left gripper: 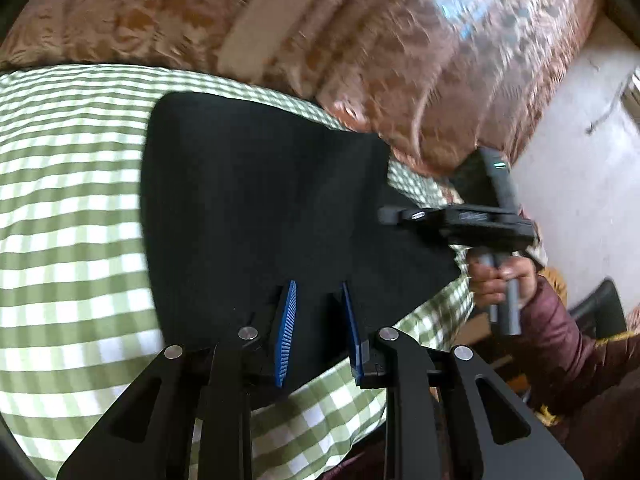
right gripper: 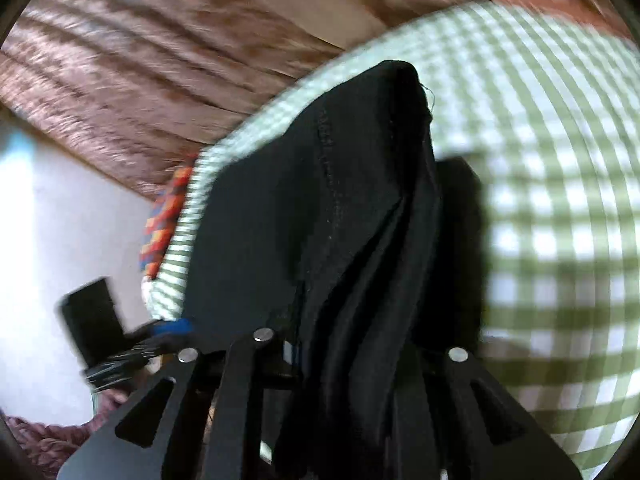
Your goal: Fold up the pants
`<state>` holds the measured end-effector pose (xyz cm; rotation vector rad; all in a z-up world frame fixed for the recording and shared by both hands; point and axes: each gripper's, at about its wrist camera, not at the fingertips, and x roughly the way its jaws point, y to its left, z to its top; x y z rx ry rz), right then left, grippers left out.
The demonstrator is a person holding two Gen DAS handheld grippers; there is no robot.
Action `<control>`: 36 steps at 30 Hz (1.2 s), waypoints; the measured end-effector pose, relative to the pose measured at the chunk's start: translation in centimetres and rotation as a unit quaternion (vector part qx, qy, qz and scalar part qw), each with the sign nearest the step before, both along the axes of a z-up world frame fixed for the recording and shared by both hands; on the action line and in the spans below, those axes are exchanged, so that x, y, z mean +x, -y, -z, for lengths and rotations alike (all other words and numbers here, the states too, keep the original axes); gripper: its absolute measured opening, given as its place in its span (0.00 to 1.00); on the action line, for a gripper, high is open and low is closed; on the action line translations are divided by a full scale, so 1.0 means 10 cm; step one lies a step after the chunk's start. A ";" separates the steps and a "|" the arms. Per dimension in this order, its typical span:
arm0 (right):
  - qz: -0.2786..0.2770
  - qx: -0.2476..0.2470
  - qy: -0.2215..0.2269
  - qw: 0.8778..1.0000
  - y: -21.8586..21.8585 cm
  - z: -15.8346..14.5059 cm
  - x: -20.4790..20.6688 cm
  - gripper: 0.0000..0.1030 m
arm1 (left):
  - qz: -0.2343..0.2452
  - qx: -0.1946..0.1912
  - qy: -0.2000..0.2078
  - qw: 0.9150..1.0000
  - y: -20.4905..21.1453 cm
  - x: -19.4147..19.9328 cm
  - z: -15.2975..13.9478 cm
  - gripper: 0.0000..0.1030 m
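pants (left gripper: pixel 256 208): black, lying on the green-checked bed (left gripper: pixel 72 208) | left gripper (left gripper: pixel 316 304): jaws narrowly parted, pinching near hem, cloth running to 12 o'clock | right gripper (right gripper: pixel 348 344): jaws hidden, cloth bunching over them, seemingly gripping | long axis 12–6.

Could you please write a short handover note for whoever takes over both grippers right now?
Left gripper: jaws narrowly apart over the near edge of the black pants; a grip can't be confirmed.
Right gripper: shut on a bunched part of the pants, cloth draped over its fingers.
The pants lie on the green checked bedcover.
Done: a fold is under way.
Left: lay it down, smooth it, finish folding.
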<state>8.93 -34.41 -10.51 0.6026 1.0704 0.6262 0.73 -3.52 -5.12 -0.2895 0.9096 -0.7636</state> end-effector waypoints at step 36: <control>0.051 -0.095 0.015 0.994 0.21 -0.17 -1.08 0.05 | -0.025 -0.003 0.020 0.999 -0.15 -0.05 -0.20 0.21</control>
